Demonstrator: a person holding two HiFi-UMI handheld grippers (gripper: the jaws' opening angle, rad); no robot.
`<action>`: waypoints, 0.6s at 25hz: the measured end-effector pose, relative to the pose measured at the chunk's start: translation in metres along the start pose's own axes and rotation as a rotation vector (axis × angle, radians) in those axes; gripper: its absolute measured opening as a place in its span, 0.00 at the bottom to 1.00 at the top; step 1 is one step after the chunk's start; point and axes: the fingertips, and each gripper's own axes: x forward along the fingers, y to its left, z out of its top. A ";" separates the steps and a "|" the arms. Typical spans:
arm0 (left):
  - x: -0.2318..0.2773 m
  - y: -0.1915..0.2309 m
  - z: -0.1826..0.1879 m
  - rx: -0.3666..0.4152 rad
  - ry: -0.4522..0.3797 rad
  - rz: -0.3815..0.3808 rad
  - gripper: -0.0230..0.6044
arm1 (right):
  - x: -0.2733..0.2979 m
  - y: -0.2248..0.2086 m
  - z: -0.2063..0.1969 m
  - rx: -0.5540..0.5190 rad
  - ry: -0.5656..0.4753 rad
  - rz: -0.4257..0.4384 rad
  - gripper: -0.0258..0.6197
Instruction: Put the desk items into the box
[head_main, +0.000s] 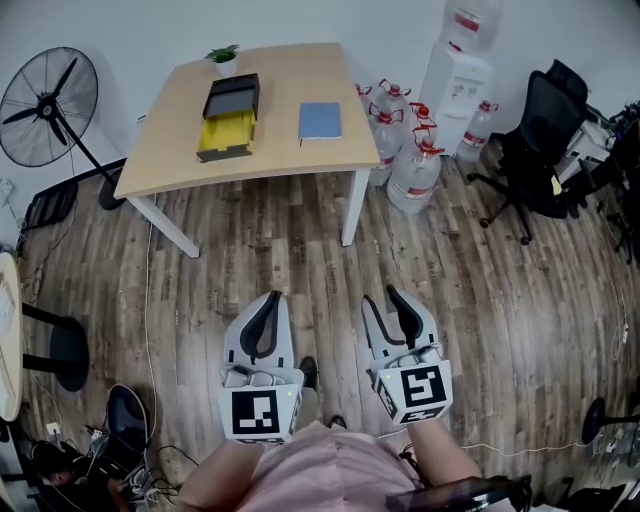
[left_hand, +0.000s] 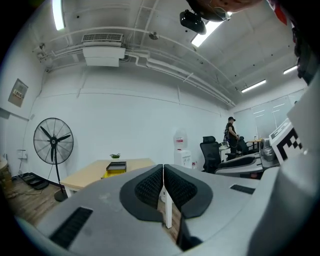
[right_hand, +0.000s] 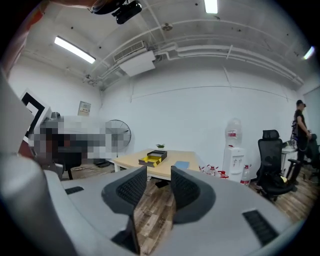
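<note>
Left gripper (head_main: 271, 298): lower centre of the head view, above the wooden floor (head_main: 300, 260). Its fingers are pressed together with nothing between them.

Right gripper (head_main: 383, 297): just to the right of the left one. Its fingers stand apart and the gap is empty.

The table (head_main: 290, 150) stands at upper centre, well apart from both grippers. On it are:
- the black-and-yellow box (head_main: 229, 118), at left;
- the blue notebook (head_main: 320, 121), to the right of the box and not touching it;
- a small potted plant (head_main: 224, 58), at the far edge behind the box.

The head view looks steeply down from above the person: left tongs (head_main: 267, 303) and right tongs (head_main: 389, 300) near, the counter (head_main: 290, 140) well ahead across the floor (head_main: 300, 260). Both gripper views face level along their jaws, sharing that distant counter.
</note>
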 end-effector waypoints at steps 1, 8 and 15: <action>0.011 0.009 0.001 -0.007 0.002 0.001 0.06 | 0.014 -0.002 0.003 -0.004 0.001 -0.004 0.26; 0.074 0.065 0.012 0.017 -0.037 0.002 0.06 | 0.092 -0.010 0.032 -0.032 -0.026 -0.018 0.27; 0.123 0.090 0.023 0.029 -0.056 -0.016 0.06 | 0.137 -0.028 0.056 -0.038 -0.068 -0.054 0.27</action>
